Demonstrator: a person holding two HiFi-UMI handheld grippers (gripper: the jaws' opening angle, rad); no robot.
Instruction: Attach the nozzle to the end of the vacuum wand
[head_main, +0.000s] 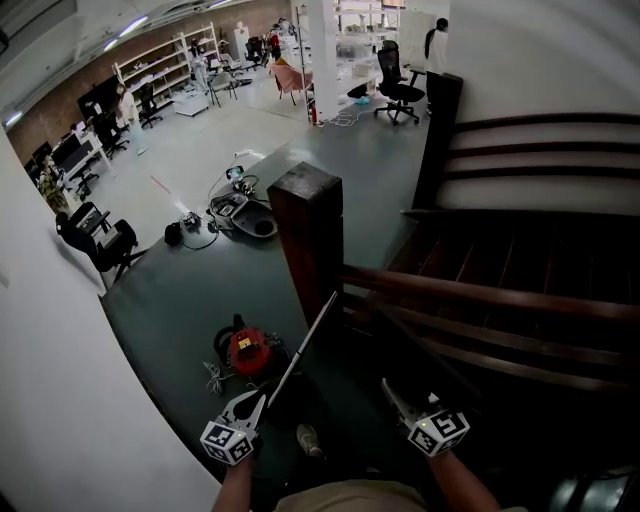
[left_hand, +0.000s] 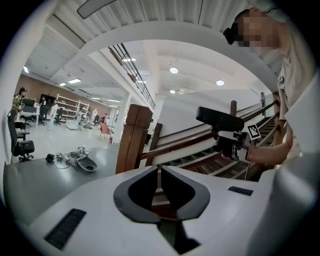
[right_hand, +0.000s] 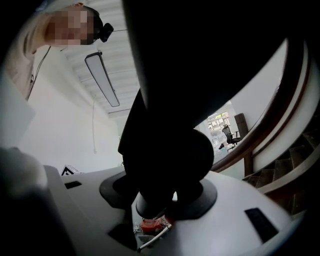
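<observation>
Clamping the black nozzle (left_hand: 217, 117), right gripper (head_main: 392, 392) hangs near the stair railing (head_main: 480, 290)

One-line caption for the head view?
Left gripper holds the vacuum wand near the newel post; right gripper holds the black nozzle; red vacuum on the floor.

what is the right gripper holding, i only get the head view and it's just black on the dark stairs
observer: a black nozzle. In the right gripper view, the right gripper has its jaws closed on it, and it fills most of the frame.
operator: is the left one on the wand
observer: no. The left gripper view shows the left gripper with its jaws together and nothing between them.
operator: what shape is the nozzle
observer: side-on from the left gripper view, it is a long black bar held in front of the stair rails.
</observation>
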